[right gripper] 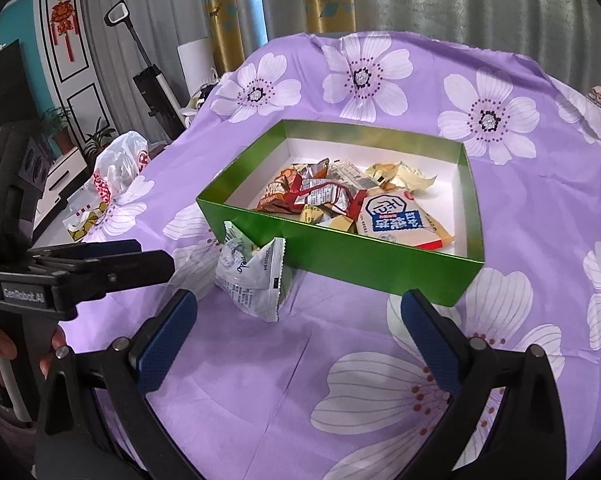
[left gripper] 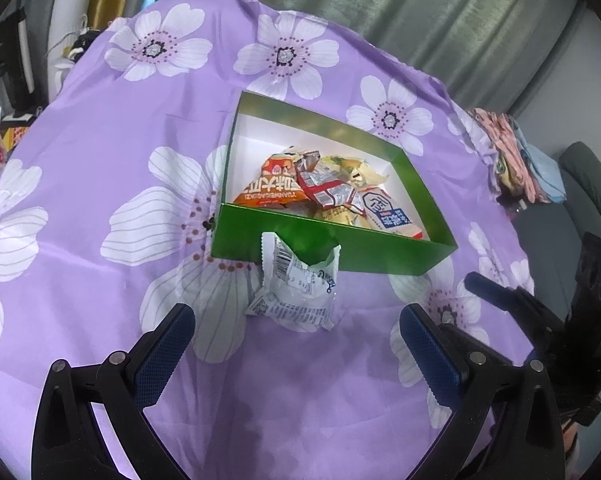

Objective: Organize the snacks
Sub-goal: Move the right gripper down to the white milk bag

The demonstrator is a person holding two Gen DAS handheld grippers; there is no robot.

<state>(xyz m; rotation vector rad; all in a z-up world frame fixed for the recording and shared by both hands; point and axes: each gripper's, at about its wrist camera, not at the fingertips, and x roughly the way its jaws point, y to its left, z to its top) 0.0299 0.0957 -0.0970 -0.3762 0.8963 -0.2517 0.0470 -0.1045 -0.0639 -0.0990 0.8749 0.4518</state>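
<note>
The left gripper [left gripper: 296,330] has its jaws spread wide and holds nothing; the white snack packet [left gripper: 294,284] lies on the purple flowered cloth [left gripper: 80,280] just ahead of its tips, leaning against the near wall of the green box [left gripper: 340,246]. The right gripper [right gripper: 300,314] is likewise wide apart and empty, with the same packet [right gripper: 252,276] ahead, toward its left finger. More wrapped snacks [right gripper: 340,200] lie inside the box.
</note>
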